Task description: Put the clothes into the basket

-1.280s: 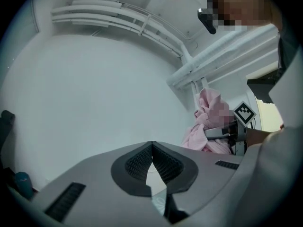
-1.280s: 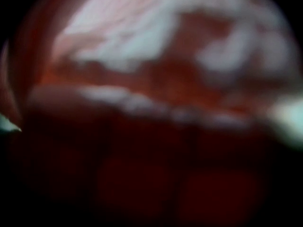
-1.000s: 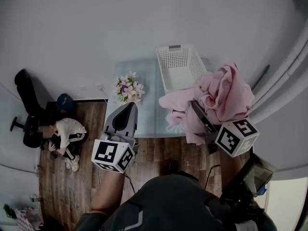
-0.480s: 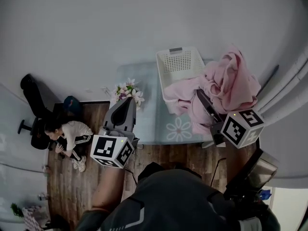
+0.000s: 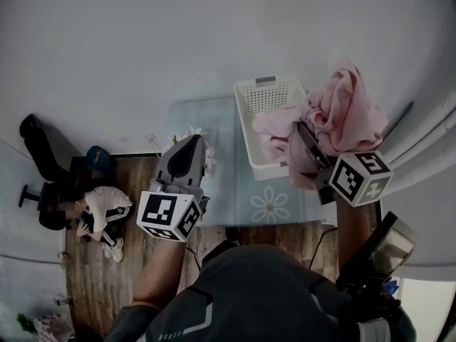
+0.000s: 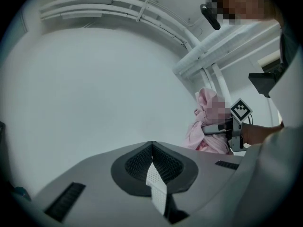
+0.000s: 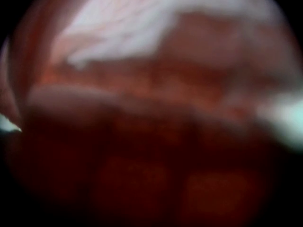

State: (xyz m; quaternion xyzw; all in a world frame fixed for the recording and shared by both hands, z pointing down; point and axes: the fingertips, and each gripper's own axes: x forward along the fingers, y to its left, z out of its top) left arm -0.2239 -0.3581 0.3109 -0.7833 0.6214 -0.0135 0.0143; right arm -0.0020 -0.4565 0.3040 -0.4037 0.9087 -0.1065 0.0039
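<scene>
Hanging from right gripper (image 5: 308,140): pink clothes (image 5: 349,112), fingers clamped wide around the bunched cloth, lower folds drooping over white basket (image 5: 251,137) on the surface (image 5: 221,184) (held high, presumably to clear the rim). Left gripper (image 5: 191,144): fingers (image 6: 135,163) pressed together, empty, parked aside.

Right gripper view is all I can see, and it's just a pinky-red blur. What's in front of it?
Observer: A bunched pink cloth garment, held up by the right gripper, covers that camera.
Operator: Where's the basket?
Observer: Right beside the gripper. Part of the garment hangs into the white slatted plastic basket.
Operator: Is the other gripper helping?
Observer: No, the left gripper is shut and empty, off to the basket's left.
</scene>
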